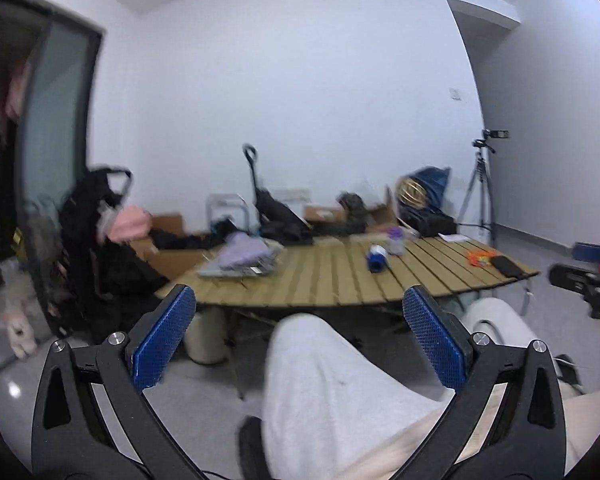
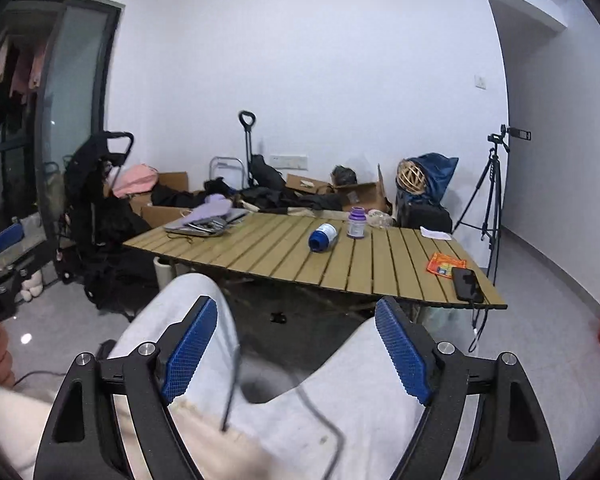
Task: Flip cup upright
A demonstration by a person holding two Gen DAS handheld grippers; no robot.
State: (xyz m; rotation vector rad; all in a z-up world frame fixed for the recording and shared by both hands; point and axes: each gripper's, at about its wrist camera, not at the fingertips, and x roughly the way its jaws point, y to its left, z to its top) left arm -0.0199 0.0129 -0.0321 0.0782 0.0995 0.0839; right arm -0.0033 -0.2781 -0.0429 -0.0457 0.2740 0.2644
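A blue and white cup (image 2: pixel 323 237) lies on its side near the middle of the slatted wooden table (image 2: pixel 260 256); the left wrist view shows the cup (image 1: pixel 376 259) too, blurred. My left gripper (image 1: pixel 299 294) is open and empty, held above a knee, well short of the table's near edge (image 1: pixel 300 300). My right gripper (image 2: pixel 297 305) is also open and empty, over the person's lap in front of the table. Neither gripper touches the cup.
A purple lidded jar (image 2: pixel 357 222) stands upright just right of the cup. On the table also lie a laptop under purple cloth (image 2: pixel 208 220), an orange packet (image 2: pixel 444 264) and a black phone (image 2: pixel 466 284). A tripod (image 2: pixel 492 196), boxes and a black stroller (image 2: pixel 100 200) stand around.
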